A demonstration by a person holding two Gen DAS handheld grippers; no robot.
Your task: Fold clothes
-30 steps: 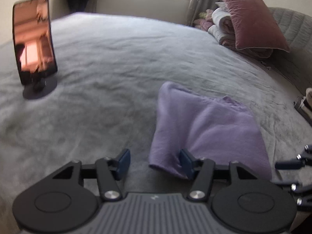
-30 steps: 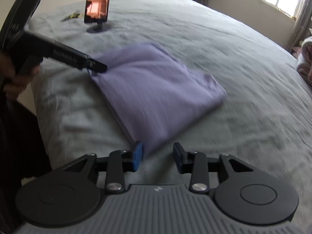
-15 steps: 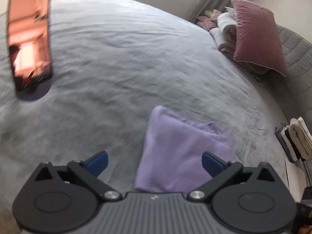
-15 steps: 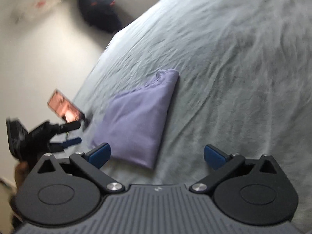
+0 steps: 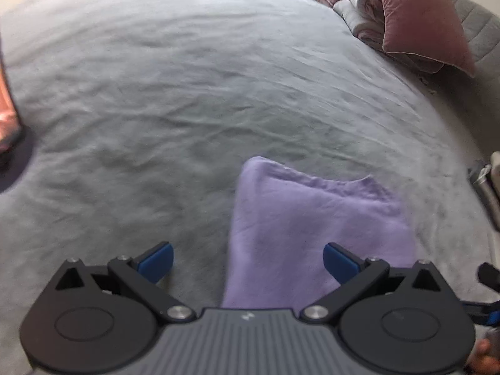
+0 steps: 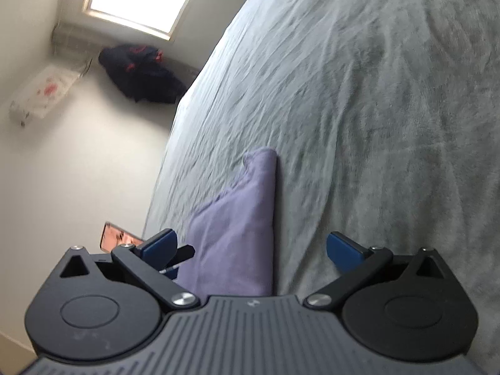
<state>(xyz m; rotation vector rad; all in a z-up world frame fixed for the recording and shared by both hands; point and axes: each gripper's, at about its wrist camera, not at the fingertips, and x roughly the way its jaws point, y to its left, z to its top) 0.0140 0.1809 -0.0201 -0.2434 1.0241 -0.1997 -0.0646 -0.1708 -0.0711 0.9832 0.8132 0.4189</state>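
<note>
A folded lilac garment (image 5: 315, 228) lies flat on the grey bedspread (image 5: 187, 100). My left gripper (image 5: 248, 262) hovers over its near edge, wide open, with nothing between the blue pads. In the right wrist view the same lilac garment (image 6: 237, 225) runs away from the camera along the bed. My right gripper (image 6: 250, 248) is also wide open above its near end, holding nothing. A dark tip of the left gripper (image 6: 184, 251) shows just behind my right gripper's left finger.
A phone on a round stand (image 5: 7, 125) sits at the bed's left edge; the phone (image 6: 117, 239) also shows in the right wrist view. A pink pillow (image 5: 422, 18) and folded bedding (image 5: 356, 3) lie at the far right. Dark clothing (image 6: 140, 72) lies by the wall under a window.
Both grippers went from narrow to wide open and drew back from the lilac garment, which now lies folded on the bed. The right wrist view swung round to look along the bed's edge.
</note>
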